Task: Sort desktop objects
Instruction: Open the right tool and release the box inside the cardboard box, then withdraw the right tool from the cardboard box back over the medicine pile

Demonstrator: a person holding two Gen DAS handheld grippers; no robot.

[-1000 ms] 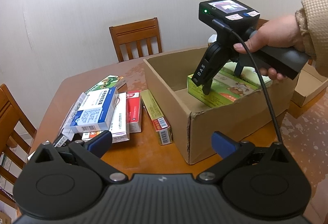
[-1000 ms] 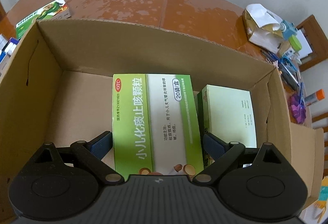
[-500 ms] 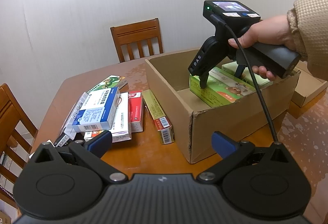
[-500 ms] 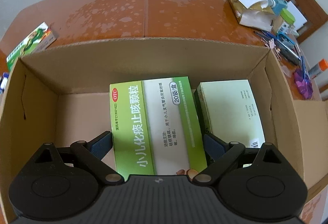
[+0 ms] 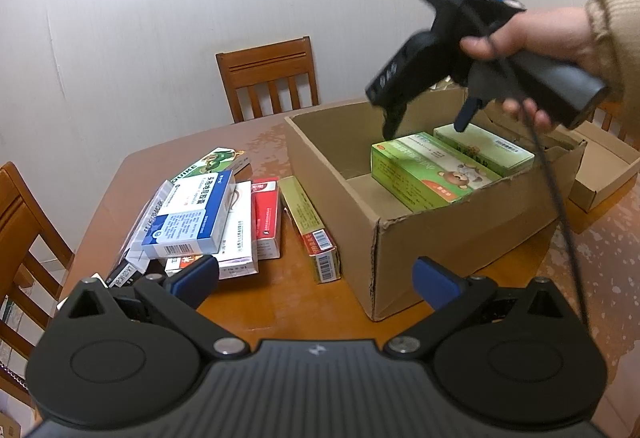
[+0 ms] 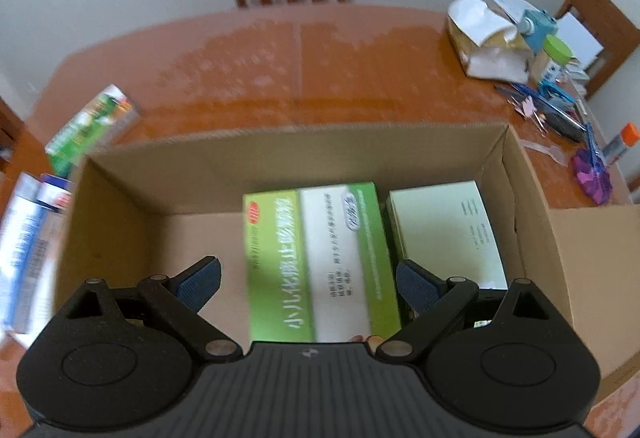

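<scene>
An open cardboard box (image 5: 460,238) (image 6: 280,157) stands on the wooden table. A green medicine box (image 5: 424,173) (image 6: 316,258) lies flat inside it, beside a pale green box (image 5: 484,147) (image 6: 444,226). My right gripper (image 6: 308,284) (image 5: 426,123), held by a hand (image 5: 532,33), hovers open above the green box without touching it. My left gripper (image 5: 316,278) is open and holds nothing, low over the table in front of the cardboard box. Left of the cardboard box lies a pile of medicine boxes: a blue-white one (image 5: 188,213) on top, a red one (image 5: 266,213) and a long yellowish one (image 5: 308,217).
A green carton (image 5: 216,161) (image 6: 92,125) lies behind the pile. A shallow cardboard tray (image 5: 600,165) sits to the right of the box. A paper bag (image 6: 484,37), pens and clips (image 6: 560,109) clutter the far right. Wooden chairs (image 5: 272,77) ring the table.
My right gripper has risen up and back out of the cardboard box, still open, leaving the green medicine box lying inside. My left gripper has stayed put.
</scene>
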